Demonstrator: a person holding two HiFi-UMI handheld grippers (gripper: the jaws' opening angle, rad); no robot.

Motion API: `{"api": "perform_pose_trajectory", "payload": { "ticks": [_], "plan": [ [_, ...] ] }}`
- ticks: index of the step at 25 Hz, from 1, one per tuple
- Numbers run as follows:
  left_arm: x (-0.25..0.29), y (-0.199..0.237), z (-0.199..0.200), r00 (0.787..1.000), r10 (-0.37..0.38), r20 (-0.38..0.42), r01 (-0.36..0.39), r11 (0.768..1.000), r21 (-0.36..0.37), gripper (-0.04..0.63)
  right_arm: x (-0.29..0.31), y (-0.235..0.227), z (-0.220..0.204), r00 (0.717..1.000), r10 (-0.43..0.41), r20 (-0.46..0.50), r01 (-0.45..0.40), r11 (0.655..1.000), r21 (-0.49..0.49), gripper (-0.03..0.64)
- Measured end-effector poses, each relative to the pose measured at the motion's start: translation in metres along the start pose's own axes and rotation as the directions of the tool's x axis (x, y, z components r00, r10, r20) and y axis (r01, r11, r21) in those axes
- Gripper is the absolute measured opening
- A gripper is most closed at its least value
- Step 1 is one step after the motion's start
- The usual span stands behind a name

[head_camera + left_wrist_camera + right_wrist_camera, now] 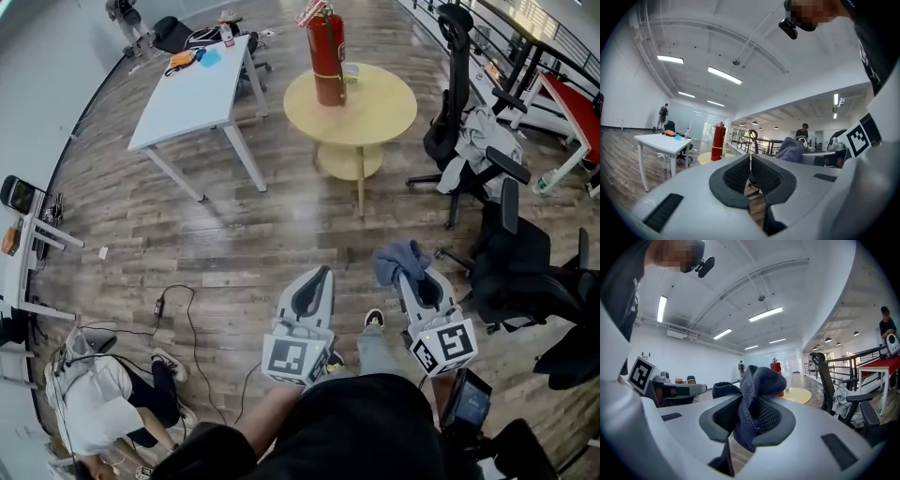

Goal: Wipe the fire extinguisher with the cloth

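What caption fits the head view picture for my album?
Right gripper clutches a blue cloth; the red fire extinguisher stands on a round table.

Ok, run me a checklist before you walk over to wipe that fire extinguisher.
1. Cloth clamped in right gripper: ok.
2. Left gripper shut, nothing in it: ok.
3. Fire extinguisher upright on round table: ok.
4. Extinguisher within reach: not ok, it stands well across the room.
5. Way to the table: ok, seemingly; the cable lies off to the left.
6. Cloth wet or dry: cannot tell.
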State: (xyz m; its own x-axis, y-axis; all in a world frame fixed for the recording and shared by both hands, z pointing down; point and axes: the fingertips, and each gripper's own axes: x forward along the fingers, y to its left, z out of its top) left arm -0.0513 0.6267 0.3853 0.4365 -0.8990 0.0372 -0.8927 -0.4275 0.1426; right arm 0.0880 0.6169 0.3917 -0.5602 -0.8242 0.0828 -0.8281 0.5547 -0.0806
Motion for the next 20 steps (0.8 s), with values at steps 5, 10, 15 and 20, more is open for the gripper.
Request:
{"api": "perform_pose_trajectory", "payload": {
  "ticks": [5, 10, 15, 20],
  "plan": [
    [0.054, 0.002, -0.006, 1.0, -0.002, -0.011, 0.002, 1.0, 0.006, 0.029, 0.031, -0.039, -0.004, 1.0, 0.019, -0.007, -0.019, 0.999, -0.033, 0.089],
    [0.127, 0.005, 0.006, 1.0, 0.002, 0.0, -0.002, 1.0, 0.022, 0.029, 0.073, -0.1, 0.007, 0.999, 0.036, 0.002, -0.036, 0.999, -0.028, 0.089],
    [0.192, 0.003, 0.009, 1.0, 0.008, -0.012, -0.007, 0.998, 0.065, 0.029, 0.107, -0.153, 0.011, 0.998, 0.06, 0.008, -0.06, 0.998, -0.008, 0.089],
    [0.232, 0.006, 0.01, 0.999, 0.027, -0.029, -0.024, 0.996, 0.089, 0.029, 0.131, -0.187, 0.01, 0.997, 0.077, -0.003, -0.077, 0.997, -0.01, 0.089]
  ]
}}
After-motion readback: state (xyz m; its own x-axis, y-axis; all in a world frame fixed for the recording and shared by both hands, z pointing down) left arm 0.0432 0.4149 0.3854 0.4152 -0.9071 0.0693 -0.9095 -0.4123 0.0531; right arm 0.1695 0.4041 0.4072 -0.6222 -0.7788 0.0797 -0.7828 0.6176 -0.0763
